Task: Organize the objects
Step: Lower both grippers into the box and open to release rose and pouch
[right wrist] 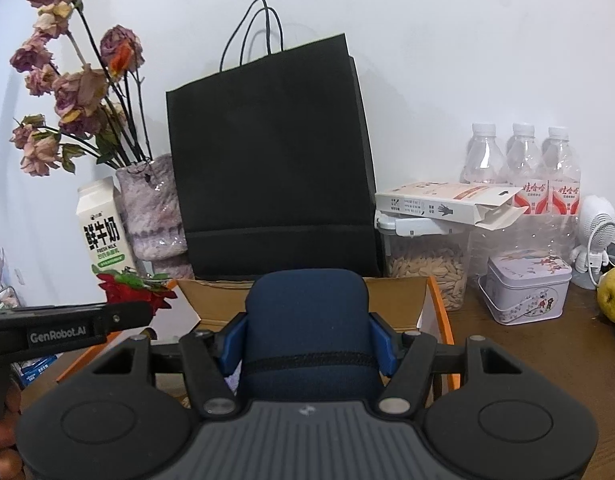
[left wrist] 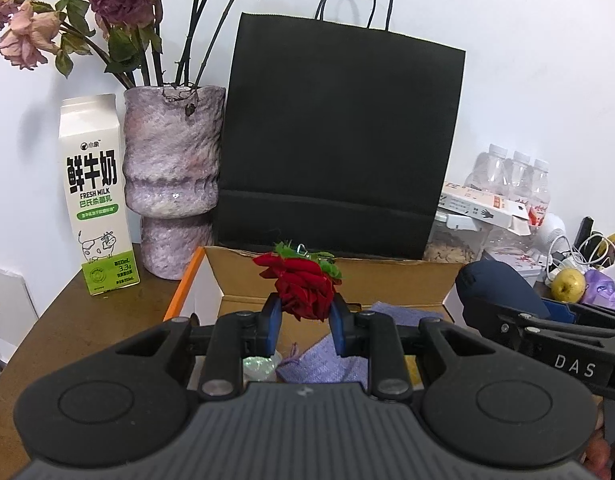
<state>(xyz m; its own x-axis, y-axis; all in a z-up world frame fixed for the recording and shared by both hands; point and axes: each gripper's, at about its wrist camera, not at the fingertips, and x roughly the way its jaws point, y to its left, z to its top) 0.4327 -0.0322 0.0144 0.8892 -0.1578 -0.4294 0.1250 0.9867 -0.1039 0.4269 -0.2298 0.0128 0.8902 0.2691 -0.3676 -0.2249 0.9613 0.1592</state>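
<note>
My left gripper [left wrist: 306,312] is shut on a red artificial rose [left wrist: 303,284] and holds it above an open cardboard box [left wrist: 387,280] with an orange edge. The rose also shows at the left of the right wrist view [right wrist: 133,286]. My right gripper [right wrist: 307,340] is shut on a navy blue zipped case [right wrist: 307,320] and holds it over the same box [right wrist: 211,300]. The case shows at the right of the left wrist view [left wrist: 495,284]. A purple cloth [left wrist: 327,356] lies inside the box.
A black paper bag [left wrist: 339,140] stands behind the box. A purple vase [left wrist: 171,176] with dried roses and a milk carton [left wrist: 95,196] stand at the left. Water bottles [right wrist: 523,168], a seed jar [right wrist: 427,268], a tin [right wrist: 527,288] and a pear [right wrist: 613,294] sit right.
</note>
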